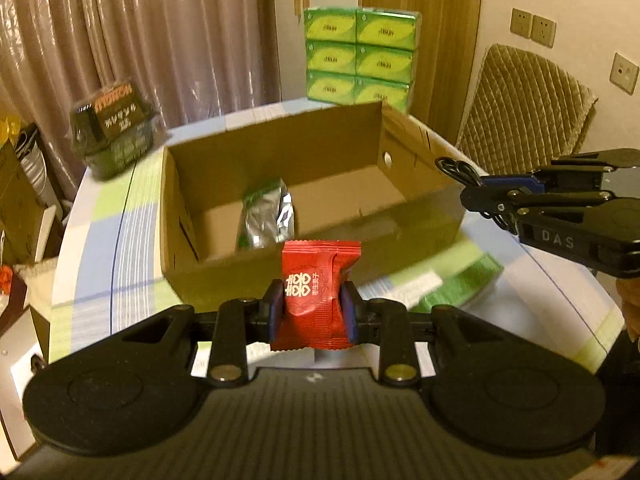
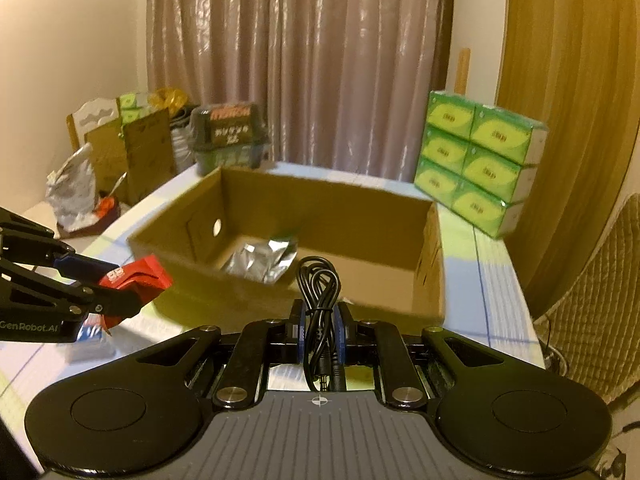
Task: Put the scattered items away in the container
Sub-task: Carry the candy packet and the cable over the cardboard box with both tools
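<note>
While both loads hang short of the cardboard box [image 1: 280, 184], noting state. Left gripper [image 1: 312, 312] clenched on red candy packet [image 1: 318, 292], pads pinching its lower half, packet upright, just outside the box's near wall. Right gripper [image 2: 320, 328] clamped on coiled black cable [image 2: 318, 296], loops standing above the pads, plug end hanging below; also short of the box's near wall. Already inside the box: silver-green foil pouch [image 1: 266, 216], lying toward the left half of the floor. Beyond the box's far wall: green tissue packs [image 1: 360, 56]; off its far left corner, a dark snack tub [image 1: 114, 128].

Judged step: carry both items over the rim and drop. To do well: lift clear of the near wall before advancing, else packet tail or cable loop likely to catch the cardboard edge. Release low over bare floor right of the pouch. Cable slack, so open wide and pause to let loops fall free. Keep grippers apart over the box.
</note>
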`<state>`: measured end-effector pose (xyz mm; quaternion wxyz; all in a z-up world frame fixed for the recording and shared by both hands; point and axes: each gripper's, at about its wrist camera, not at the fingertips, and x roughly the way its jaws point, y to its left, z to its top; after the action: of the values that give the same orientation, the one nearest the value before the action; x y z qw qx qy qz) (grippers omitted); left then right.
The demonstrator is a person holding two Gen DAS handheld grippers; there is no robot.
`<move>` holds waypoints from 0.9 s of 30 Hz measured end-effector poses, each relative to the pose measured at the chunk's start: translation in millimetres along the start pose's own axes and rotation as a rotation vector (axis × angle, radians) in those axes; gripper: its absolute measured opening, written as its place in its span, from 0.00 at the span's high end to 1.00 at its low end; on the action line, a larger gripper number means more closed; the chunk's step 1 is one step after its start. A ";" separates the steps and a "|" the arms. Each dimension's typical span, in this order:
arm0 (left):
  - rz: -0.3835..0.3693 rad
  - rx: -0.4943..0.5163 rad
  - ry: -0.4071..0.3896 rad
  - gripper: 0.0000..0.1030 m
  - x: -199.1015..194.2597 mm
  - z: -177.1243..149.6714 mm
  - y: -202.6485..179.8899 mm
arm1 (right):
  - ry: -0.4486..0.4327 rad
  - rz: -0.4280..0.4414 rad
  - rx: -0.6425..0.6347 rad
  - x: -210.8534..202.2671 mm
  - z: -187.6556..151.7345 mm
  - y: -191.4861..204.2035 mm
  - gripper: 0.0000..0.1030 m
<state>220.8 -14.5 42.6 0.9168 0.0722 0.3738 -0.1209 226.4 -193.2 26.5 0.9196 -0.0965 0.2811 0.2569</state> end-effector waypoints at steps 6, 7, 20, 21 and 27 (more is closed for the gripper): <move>-0.019 0.002 -0.018 0.76 15.6 31.4 11.0 | -0.014 -0.010 -0.001 18.2 21.4 -11.0 0.89; -0.018 0.002 -0.023 0.76 18.2 38.1 14.3 | -0.018 -0.011 -0.002 20.9 24.9 -13.1 0.89; -0.010 -0.033 -0.037 0.76 59.5 90.9 48.1 | -0.013 -0.009 0.041 65.9 51.0 -36.5 0.89; -0.012 -0.032 -0.035 0.76 63.5 91.3 48.4 | -0.010 -0.008 0.042 69.1 50.9 -36.6 0.89; -0.021 -0.035 -0.017 0.76 86.5 90.9 47.4 | 0.011 -0.002 0.048 89.5 50.3 -38.3 0.89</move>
<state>354.4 -3.7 48.4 0.9197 0.0512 0.3687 -0.1248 333.6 -172.1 18.5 0.9204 -0.0759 0.2920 0.2487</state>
